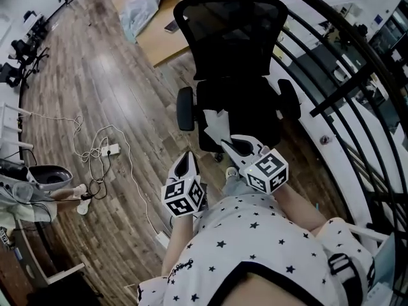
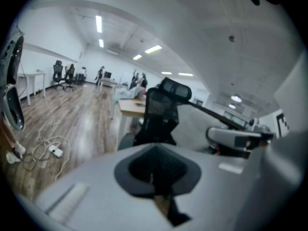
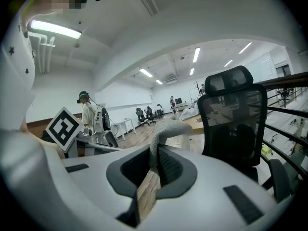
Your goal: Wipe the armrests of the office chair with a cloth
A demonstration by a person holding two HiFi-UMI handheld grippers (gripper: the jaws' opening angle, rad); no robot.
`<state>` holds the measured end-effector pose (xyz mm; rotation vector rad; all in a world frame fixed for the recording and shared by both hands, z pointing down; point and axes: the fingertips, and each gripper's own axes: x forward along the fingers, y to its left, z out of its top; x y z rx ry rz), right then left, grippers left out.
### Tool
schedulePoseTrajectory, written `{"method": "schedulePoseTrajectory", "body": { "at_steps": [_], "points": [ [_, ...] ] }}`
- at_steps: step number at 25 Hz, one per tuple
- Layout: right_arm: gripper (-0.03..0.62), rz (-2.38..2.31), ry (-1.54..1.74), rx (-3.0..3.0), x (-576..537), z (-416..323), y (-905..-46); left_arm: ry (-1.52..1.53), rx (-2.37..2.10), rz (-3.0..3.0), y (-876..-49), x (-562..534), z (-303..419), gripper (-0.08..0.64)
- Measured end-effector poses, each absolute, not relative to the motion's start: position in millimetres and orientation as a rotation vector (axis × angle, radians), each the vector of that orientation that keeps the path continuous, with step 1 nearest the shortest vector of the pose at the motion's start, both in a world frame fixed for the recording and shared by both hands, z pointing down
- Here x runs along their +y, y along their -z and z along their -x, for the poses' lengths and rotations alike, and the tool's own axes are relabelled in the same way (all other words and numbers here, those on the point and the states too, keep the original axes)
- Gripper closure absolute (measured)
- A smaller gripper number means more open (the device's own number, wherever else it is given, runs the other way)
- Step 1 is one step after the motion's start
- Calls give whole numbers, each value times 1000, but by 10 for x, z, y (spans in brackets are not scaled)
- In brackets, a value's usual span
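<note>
The black mesh office chair [image 1: 233, 56] stands in front of me, its left armrest [image 1: 185, 108] and right armrest [image 1: 290, 99] both bare. My right gripper [image 1: 225, 143] is shut on a pale cloth [image 1: 217, 121] that sticks out over the seat's front edge. In the right gripper view the cloth [image 3: 166, 131] curls up from the shut jaws, with the chair [image 3: 234, 121] ahead on the right. My left gripper [image 1: 187, 156] hangs short of the left armrest, shut on nothing. The left gripper view shows the chair [image 2: 161, 113] ahead.
A wooden table [image 1: 167, 37] with a plastic-wrapped bundle [image 1: 141, 5] stands behind the chair. A dark curved railing [image 1: 347, 81] runs along the right. Cables and a power strip [image 1: 108, 150] lie on the wood floor at left, near another person's foot [image 1: 75, 191].
</note>
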<state>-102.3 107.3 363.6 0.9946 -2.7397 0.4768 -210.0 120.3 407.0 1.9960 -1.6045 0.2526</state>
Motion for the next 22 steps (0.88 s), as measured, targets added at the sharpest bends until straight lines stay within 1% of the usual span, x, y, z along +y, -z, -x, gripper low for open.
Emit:
{"method": "schedulePoseTrajectory", "body": {
  "at_steps": [11, 22],
  "points": [
    [563, -862, -433, -2779, 327, 1009, -3675, -197, -1683, -1948, -4086, 479, 2067, 555],
    [563, -768, -489, -2780, -67, 1092, -3854, -215, -1727, -1879, -4228, 215, 2119, 555]
  ]
}}
